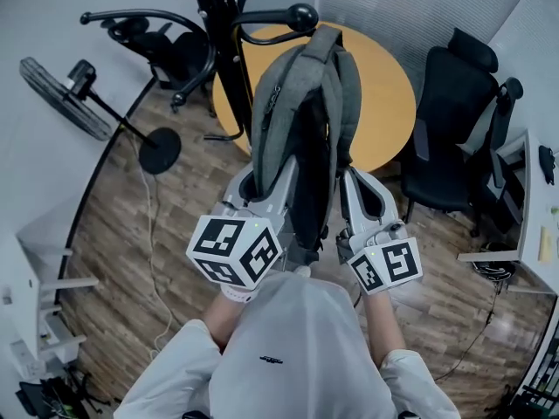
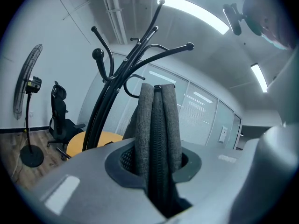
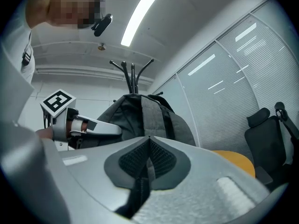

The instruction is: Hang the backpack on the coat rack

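Note:
I hold a grey backpack (image 1: 301, 129) upright in the air between both grippers. Its top reaches close under a ball-tipped hook (image 1: 303, 16) of the black coat rack (image 1: 225, 51); I cannot tell whether they touch. My left gripper (image 1: 265, 180) is shut on a thick zippered fold of the backpack (image 2: 157, 134), with the coat rack (image 2: 112, 92) rising just behind it. My right gripper (image 1: 354, 183) is shut on a thin strap (image 3: 145, 169) of the backpack (image 3: 140, 111). The left gripper (image 3: 93, 127) also shows in the right gripper view, against the pack's side.
A round wooden table (image 1: 384, 94) stands behind the coat rack. A black office chair (image 1: 454, 129) is at the right, another chair (image 1: 166, 42) at the back left. A floor fan (image 1: 65, 99) with a round base (image 1: 159, 151) stands at the left. A desk edge (image 1: 524, 199) runs along the right.

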